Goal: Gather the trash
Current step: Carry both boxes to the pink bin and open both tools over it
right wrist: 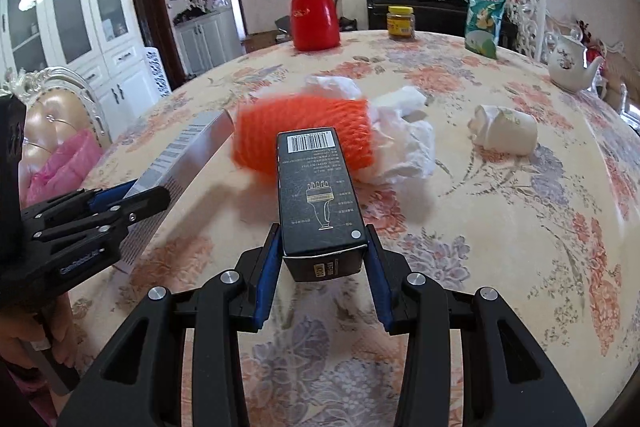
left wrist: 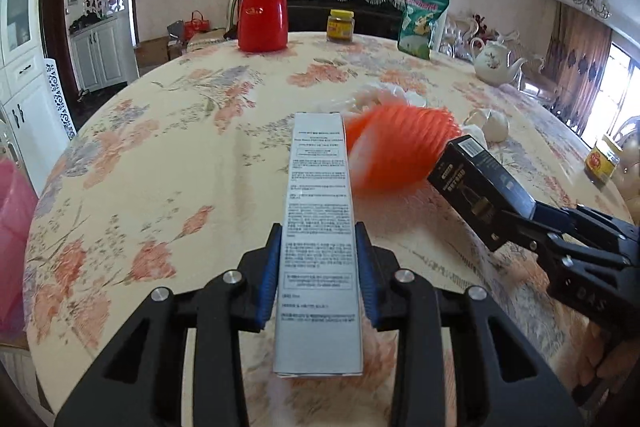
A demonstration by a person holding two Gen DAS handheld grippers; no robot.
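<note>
Floral-clothed round table [left wrist: 160,131], left wrist view: my left gripper [left wrist: 318,263] pinches a long grey printed carton [left wrist: 318,227], its long axis running straight ahead from the jaws. Orange ribbed net sleeve [left wrist: 396,147] lies just beyond, nearer my right gripper [left wrist: 516,223].

Right wrist view: right gripper [right wrist: 322,259] clamps a black barcode-printed box [right wrist: 320,203]. White crumpled tissue [right wrist: 404,143] and a toppled paper cup [right wrist: 506,131] remain on the cloth. No bin visible.
</note>
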